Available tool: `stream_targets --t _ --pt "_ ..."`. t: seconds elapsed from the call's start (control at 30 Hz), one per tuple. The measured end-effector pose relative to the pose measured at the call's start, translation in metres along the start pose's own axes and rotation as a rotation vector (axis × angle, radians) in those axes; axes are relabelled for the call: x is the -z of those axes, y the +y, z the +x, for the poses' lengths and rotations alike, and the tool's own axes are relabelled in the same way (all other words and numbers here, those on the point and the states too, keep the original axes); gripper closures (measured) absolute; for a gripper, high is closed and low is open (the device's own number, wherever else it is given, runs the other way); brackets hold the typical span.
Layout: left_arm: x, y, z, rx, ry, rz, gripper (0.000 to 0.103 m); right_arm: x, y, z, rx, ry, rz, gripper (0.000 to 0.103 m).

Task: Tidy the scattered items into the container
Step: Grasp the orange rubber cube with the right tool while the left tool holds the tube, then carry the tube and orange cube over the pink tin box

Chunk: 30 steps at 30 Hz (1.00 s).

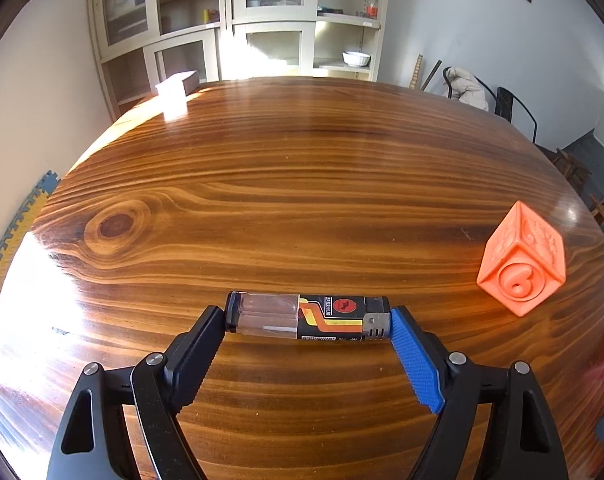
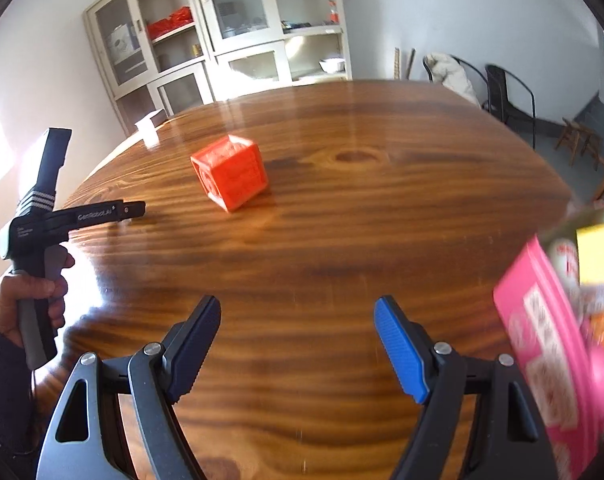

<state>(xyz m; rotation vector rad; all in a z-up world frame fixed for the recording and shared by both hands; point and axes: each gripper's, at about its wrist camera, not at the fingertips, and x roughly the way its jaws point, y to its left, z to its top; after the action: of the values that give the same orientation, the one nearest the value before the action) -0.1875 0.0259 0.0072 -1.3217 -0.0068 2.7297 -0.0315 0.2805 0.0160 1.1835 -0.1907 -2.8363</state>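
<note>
The left gripper (image 1: 308, 320) pinches a lighter (image 1: 308, 317) end to end on the wooden table (image 1: 302, 184), while the right gripper (image 2: 298, 316) hangs spread and empty. Tidying looks barely begun: the orange number cube (image 1: 522, 264) sits loose further right. The pink container (image 2: 558, 344), blurred at the far right, already holds something; nothing blocks the way.

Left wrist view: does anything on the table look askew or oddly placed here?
Nothing damaged or spilled. The lighter lies on its side across the left gripper, the fingertips meeting its two ends, an unusually long span to grip. The orange cube sits turned corner-on to this camera. Both lie loose on the table, not yet in a container.
</note>
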Motion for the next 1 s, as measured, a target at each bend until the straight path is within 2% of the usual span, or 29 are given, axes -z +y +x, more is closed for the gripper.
stream_targets --t 0.27,0.43,0.57,0.67,0.8,0.83,0.87,0.9,0.93,1.0 --pt "-0.004 0.004 -0.004 0.02 -0.003 -0.022 0.018 -0.048 0.022 0.048 -0.062 -0.013 -0.138 0.021" --pt "-0.004 0.004 -0.002 0.025 0.002 -0.02 0.018 -0.069 0.04 0.082 -0.112 0.011 -0.241 0.021" --pt "-0.004 0.004 0.001 0.023 0.007 -0.017 0.018 -0.084 0.051 0.104 -0.116 0.017 -0.289 0.021" --pt "-0.003 0.004 0.003 0.022 0.012 -0.013 0.018 -0.092 0.055 0.12 -0.105 0.039 -0.303 0.021" --pt "0.0 0.001 0.004 0.021 0.018 -0.009 0.018 -0.098 0.053 0.134 -0.147 0.086 -0.269 0.021" --pt "0.0 0.0 0.004 0.02 0.018 -0.007 0.018 -0.098 0.052 0.135 -0.152 0.095 -0.258 0.024" --pt "0.001 -0.001 0.004 0.02 0.018 -0.005 0.018 -0.097 0.052 0.136 -0.173 0.102 -0.248 0.032" --pt "0.0 -0.001 0.004 0.022 0.017 -0.005 0.018 -0.095 0.052 0.135 -0.17 0.103 -0.244 0.033" --pt "0.0 -0.001 0.003 0.023 0.016 -0.004 0.018 -0.093 0.052 0.132 -0.155 0.097 -0.243 0.039" --pt "0.0 -0.003 0.001 0.026 0.012 -0.003 0.018 -0.089 0.05 0.127 -0.159 0.098 -0.229 0.04"
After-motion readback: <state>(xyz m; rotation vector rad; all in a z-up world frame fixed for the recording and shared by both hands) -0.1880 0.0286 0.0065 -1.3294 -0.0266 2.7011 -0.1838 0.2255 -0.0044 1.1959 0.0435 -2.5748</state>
